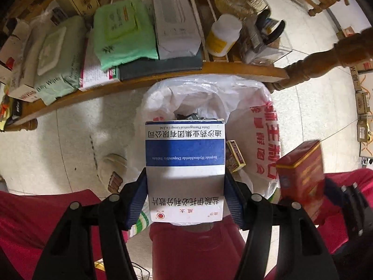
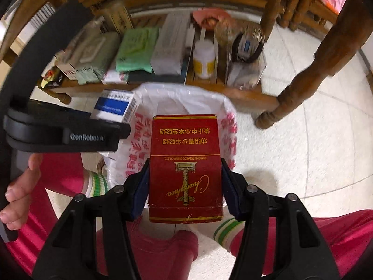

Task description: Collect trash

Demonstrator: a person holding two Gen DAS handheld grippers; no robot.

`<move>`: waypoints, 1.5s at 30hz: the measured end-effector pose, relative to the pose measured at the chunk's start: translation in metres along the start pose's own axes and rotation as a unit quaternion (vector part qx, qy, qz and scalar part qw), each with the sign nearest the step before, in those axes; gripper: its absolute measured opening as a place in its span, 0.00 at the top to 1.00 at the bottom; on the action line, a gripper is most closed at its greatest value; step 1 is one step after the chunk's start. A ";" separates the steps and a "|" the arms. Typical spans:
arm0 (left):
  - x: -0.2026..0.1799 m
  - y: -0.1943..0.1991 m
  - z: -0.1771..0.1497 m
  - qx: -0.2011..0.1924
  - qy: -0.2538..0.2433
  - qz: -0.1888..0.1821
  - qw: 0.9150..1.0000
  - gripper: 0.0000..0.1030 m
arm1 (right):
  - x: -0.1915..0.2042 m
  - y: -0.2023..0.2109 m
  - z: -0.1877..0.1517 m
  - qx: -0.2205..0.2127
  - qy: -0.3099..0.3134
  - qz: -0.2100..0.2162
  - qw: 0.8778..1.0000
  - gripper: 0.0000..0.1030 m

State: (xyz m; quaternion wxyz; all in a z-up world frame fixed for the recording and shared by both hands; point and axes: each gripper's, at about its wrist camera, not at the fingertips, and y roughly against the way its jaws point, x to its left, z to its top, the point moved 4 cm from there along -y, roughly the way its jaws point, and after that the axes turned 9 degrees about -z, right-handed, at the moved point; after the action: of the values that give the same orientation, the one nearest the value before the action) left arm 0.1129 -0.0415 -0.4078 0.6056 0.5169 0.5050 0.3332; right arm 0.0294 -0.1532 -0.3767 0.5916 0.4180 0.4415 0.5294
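Note:
My left gripper (image 1: 185, 198) is shut on a white and blue medicine box (image 1: 185, 163) and holds it above a white plastic trash bag (image 1: 209, 98) with red print. My right gripper (image 2: 185, 186) is shut on a red cigarette pack (image 2: 185, 163) and holds it over the same bag (image 2: 186, 100). The red pack also shows in the left wrist view (image 1: 300, 170) at the right. The medicine box shows in the right wrist view (image 2: 116, 106) at the left. A small red and gold pack (image 1: 235, 155) lies inside the bag.
A low wooden shelf (image 1: 163, 79) behind the bag holds wipes packs (image 1: 123, 32), a long white box (image 1: 174, 16) and a yellow-labelled bottle (image 1: 223, 35). A wooden table leg (image 2: 303, 88) stands at the right. The person's red trousers (image 2: 163, 252) are below, over a tiled floor.

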 end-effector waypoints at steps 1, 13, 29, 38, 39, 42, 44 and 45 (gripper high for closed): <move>0.001 -0.004 0.001 0.004 0.004 -0.004 1.000 0.42 | 0.000 -0.005 -0.002 0.006 -0.002 0.002 1.000 0.47; 0.009 -0.046 0.016 0.040 0.025 -0.007 0.999 0.42 | 0.012 -0.054 -0.007 0.068 -0.020 0.042 0.997 0.47; 0.020 -0.078 0.015 0.099 0.074 -0.030 0.992 0.29 | 0.016 -0.078 -0.006 0.091 -0.025 0.056 0.994 0.27; 0.018 -0.069 0.015 0.089 0.061 -0.012 0.994 0.23 | 0.013 -0.076 -0.004 0.088 -0.033 0.059 0.994 0.27; 0.018 -0.066 0.015 0.085 0.060 -0.007 0.995 0.23 | 0.012 -0.075 -0.003 0.087 -0.033 0.059 0.994 0.27; 0.019 -0.059 0.015 0.075 0.057 0.000 0.996 0.22 | 0.013 -0.068 -0.001 0.081 -0.033 0.059 0.994 0.27; 0.021 -0.054 0.013 0.070 0.058 0.003 0.996 0.22 | 0.013 -0.061 -0.001 0.073 -0.032 0.058 0.995 0.27; 0.022 -0.051 0.010 0.066 0.057 0.004 0.996 0.22 | 0.013 -0.058 -0.001 0.069 -0.031 0.058 0.995 0.27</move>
State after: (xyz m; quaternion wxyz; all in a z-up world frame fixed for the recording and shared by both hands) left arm 0.1225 -0.0367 -0.4629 0.5391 0.5377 0.5575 0.3308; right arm 0.0444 -0.1457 -0.4337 0.5434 0.4987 0.4335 0.5178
